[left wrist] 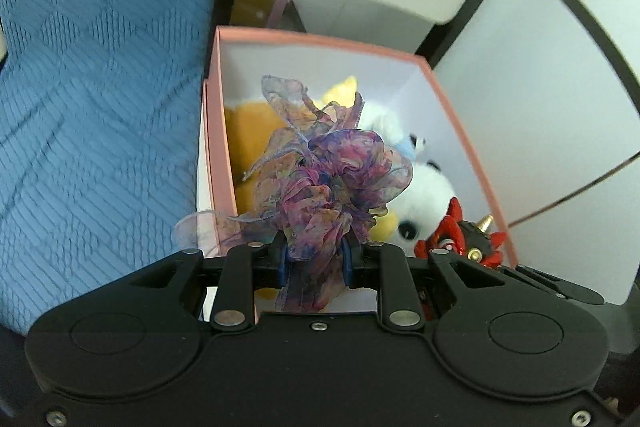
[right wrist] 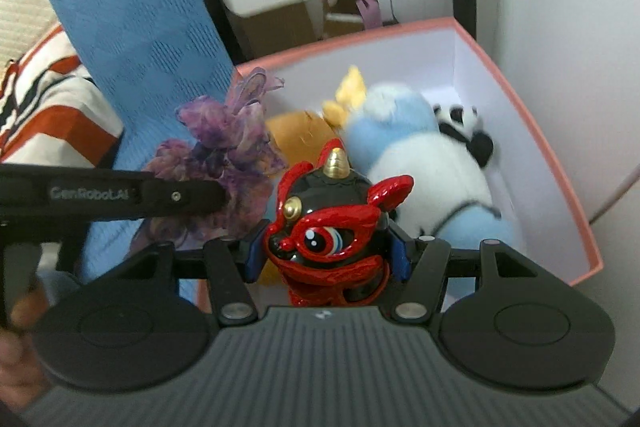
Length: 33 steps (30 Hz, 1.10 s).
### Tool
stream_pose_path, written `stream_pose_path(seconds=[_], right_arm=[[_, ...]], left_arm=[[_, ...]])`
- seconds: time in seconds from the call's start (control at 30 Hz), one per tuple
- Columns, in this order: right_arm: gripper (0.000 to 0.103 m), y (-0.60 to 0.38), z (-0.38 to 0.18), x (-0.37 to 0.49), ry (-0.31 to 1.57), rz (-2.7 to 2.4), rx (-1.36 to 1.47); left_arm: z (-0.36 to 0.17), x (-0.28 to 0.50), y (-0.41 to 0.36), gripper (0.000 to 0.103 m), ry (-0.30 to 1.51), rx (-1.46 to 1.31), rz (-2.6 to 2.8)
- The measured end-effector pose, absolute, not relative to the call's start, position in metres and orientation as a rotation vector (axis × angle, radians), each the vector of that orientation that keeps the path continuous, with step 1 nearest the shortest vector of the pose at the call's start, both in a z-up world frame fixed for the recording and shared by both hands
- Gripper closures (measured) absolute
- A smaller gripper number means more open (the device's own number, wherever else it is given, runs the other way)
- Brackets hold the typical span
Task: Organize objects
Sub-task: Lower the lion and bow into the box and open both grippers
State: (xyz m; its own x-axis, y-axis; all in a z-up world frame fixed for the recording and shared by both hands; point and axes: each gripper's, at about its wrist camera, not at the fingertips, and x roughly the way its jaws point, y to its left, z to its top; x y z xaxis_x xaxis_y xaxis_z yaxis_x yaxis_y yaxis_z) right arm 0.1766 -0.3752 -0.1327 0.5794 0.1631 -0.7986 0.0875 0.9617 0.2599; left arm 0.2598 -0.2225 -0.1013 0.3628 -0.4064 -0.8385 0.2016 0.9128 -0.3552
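left tongs (left wrist: 316, 251) clamped, right tongs (right wrist: 326, 255) clamped

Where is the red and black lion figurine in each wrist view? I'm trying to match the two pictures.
Left wrist view: the lion figurine peeks in at lower right, just inside the pink box.
Right wrist view: the figurine sits centre, clamped in the right tongs.
Shared landmark: the purple ribbon scrunchie.

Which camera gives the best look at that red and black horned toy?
The right wrist view: the red and black lion-dance figurine sits centred between that gripper's fingers, showing its face, eye and gold horn. The left wrist view catches only a sliver at the pink box's edge, behind the gripper body.
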Motion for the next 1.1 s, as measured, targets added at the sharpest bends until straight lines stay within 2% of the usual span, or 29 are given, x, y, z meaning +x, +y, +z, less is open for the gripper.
stream_pose_path(seconds=[0.1,0.17,0.23,0.27,0.33,0.43,0.9,1.1], right_arm=[[0.041,-0.378,-0.146,0.177,0.991,0.044,0.299],[0.041,-0.380,-0.150,0.177,0.997,0.048,0.296],[0.041,-0.382,-0.149,0.179,0.999,0.042,0.301],[0.041,-0.383,-0.147,0.180,0.999,0.038,0.307],[0.041,-0.385,-0.143,0.181,0.998,0.035,0.326],[0.041,-0.388,-0.132,0.181,0.989,0.023,0.337],[0.041,-0.380,0.013,0.123,0.709,0.035,0.348],[0.041,-0.372,0.040,0.086,0.659,0.017,0.348]], left_arm=[[-0.108,0.257,-0.222,0.077,1.156,-0.206,-0.395],[-0.109,0.258,-0.220,0.067,1.158,-0.220,-0.405],[-0.107,0.260,-0.217,0.064,1.160,-0.246,-0.410],[-0.106,0.261,-0.215,0.057,1.160,-0.256,-0.412],[-0.102,0.261,-0.212,0.051,1.152,-0.260,-0.418],[-0.087,0.257,-0.207,0.047,1.137,-0.239,-0.421],[0.025,0.218,-0.184,0.021,0.921,-0.168,-0.484],[0.055,0.194,-0.167,0.007,0.872,-0.164,-0.499]])
